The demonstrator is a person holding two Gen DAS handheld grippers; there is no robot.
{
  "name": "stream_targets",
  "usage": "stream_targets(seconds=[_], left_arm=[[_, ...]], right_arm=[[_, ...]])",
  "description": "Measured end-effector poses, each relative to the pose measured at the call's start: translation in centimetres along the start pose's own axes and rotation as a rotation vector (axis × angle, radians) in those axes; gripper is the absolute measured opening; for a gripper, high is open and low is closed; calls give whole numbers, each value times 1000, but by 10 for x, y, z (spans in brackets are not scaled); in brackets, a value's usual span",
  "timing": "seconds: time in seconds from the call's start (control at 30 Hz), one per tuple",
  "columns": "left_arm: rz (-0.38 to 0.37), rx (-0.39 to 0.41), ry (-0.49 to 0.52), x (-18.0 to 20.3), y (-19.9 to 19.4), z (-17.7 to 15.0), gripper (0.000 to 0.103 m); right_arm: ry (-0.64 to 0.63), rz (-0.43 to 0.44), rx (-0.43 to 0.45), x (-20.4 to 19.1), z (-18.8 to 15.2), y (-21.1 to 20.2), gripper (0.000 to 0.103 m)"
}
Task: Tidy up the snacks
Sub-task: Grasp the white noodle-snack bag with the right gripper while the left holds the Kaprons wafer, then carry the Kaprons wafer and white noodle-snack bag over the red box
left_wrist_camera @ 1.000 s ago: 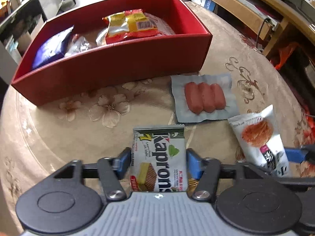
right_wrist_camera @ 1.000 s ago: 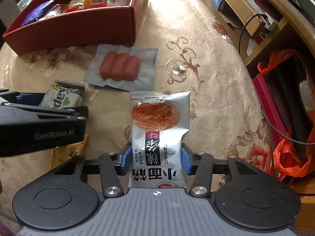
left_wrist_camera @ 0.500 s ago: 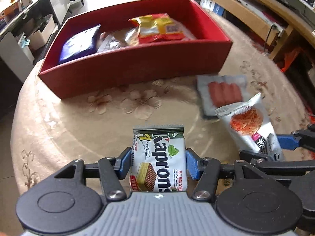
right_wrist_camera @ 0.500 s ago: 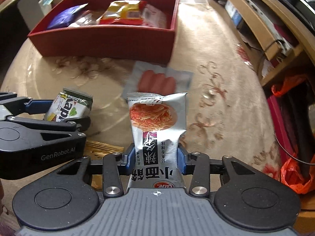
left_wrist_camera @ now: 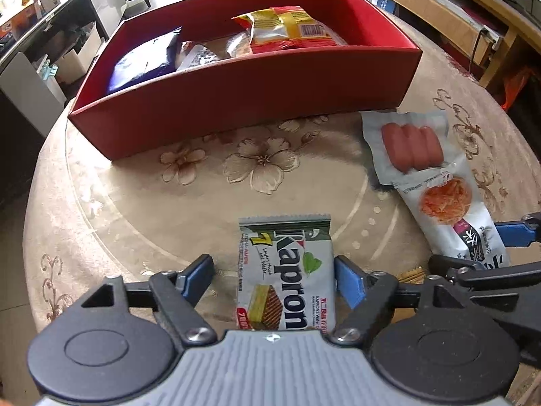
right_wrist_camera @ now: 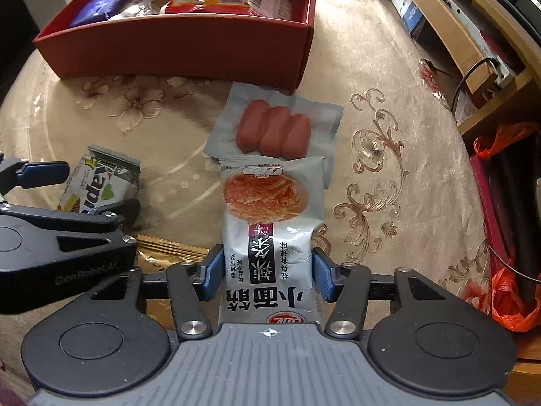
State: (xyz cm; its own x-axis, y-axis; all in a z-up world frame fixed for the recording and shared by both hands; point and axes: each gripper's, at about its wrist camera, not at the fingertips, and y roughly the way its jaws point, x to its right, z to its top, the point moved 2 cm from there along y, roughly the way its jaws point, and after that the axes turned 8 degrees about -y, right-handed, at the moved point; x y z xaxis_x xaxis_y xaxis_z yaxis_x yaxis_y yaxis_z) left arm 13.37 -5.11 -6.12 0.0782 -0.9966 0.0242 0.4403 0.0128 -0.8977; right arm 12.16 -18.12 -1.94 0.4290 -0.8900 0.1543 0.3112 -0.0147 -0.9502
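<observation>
Snacks are partly sorted. In the left wrist view, the red box (left_wrist_camera: 236, 91) at the far side of the round table (left_wrist_camera: 101, 203) already holds a blue bag (left_wrist_camera: 145, 59), a yellow-and-red bag (left_wrist_camera: 287, 30) and some clear-wrapped items between them. The left gripper (left_wrist_camera: 274, 279) has the Kaprons wafer pack (left_wrist_camera: 287, 277) between its blue pads, but a gap shows on the left side, so the jaws look slack around it and I cannot tell whether it is truly held. A sausage pack (left_wrist_camera: 409, 143) lies on the cloth just in front of the box's right corner, untouched.

The right wrist view shows what the first only glimpses at its edge. The right gripper (right_wrist_camera: 267, 275) is clenched on a noodle snack bag (right_wrist_camera: 267, 233), both pads pressing its sides, and the bag's top overlaps the sausage pack (right_wrist_camera: 274, 132). It also reveals a gold wrapper (right_wrist_camera: 169, 250) on the table beside the left tool, barely seen in the other view.

By my reckoning, four items remain outside the box: wafer, noodle bag, sausages and gold wrapper.
</observation>
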Motion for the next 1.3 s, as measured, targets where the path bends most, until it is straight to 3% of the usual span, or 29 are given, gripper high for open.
stream_targets(seconds=[0.17,0.33,1.3], left_arm=[[3,9,22,3,-1,-1,72],[-23,-4,23,8,-6,-1,54],[-22,98,-2,0,-38,15,53]], right_arm=[[-13,22,4,0,0,-1,54],[-24,17,22,-4,1,-8,50],[-24,-7,158,-13,14,-40,46]])
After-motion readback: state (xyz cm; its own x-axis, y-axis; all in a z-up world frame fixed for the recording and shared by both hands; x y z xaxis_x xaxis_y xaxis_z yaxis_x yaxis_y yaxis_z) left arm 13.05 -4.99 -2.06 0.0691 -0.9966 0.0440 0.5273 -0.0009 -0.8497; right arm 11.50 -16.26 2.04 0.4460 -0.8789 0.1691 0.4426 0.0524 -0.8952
